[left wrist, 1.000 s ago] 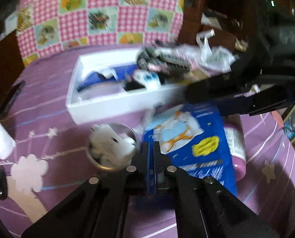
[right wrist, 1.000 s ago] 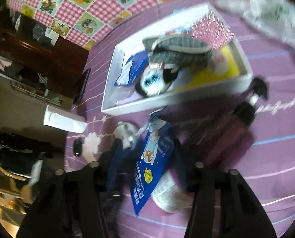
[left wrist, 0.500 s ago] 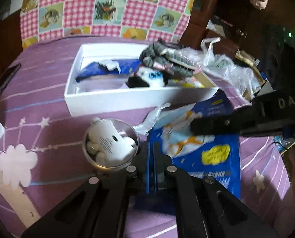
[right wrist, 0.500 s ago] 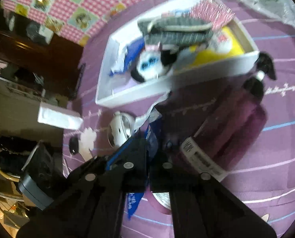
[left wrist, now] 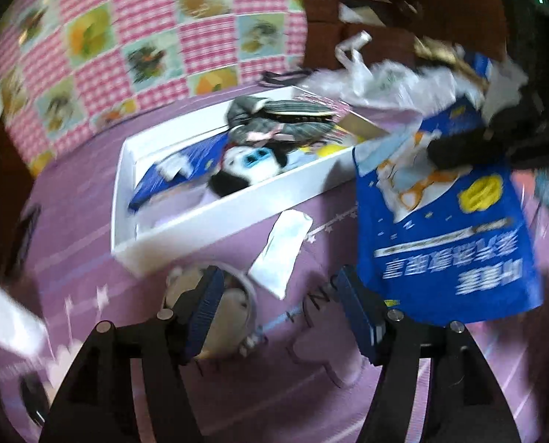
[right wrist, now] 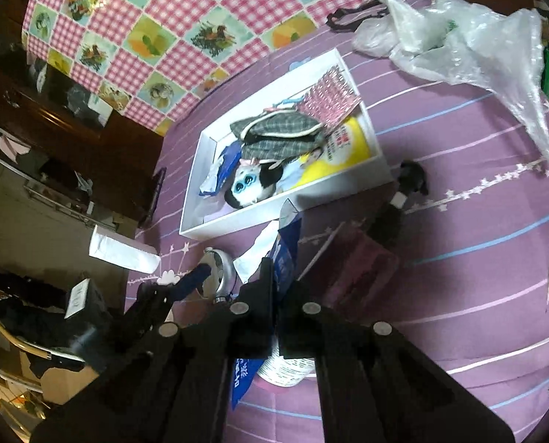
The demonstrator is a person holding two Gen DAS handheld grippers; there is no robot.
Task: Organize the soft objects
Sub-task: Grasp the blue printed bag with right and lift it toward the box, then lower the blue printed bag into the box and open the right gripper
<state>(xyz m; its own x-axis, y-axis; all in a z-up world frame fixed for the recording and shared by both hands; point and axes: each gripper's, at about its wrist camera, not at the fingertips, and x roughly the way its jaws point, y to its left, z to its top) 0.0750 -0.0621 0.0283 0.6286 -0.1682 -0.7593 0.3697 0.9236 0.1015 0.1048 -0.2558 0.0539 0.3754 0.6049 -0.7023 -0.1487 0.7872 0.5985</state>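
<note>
A blue printed soft pack hangs in the air at the right of the left wrist view, held at its top by my right gripper, which is shut on the pack's edge. My left gripper is open and empty, low over the purple bedsheet. A white tray behind it holds a black-and-white plush, grey plaid clothes and a blue pack. The tray also shows in the right wrist view, with a yellow pack.
A round clear dish with white items sits by my left fingers. A white sachet lies before the tray. A purple pump bottle lies on the sheet. A clear plastic bag lies at the back right. A white box is left.
My left gripper has opened and let go of the blue pack. My right gripper has closed on it and lifted it up and to the right, off the purple bottle.
</note>
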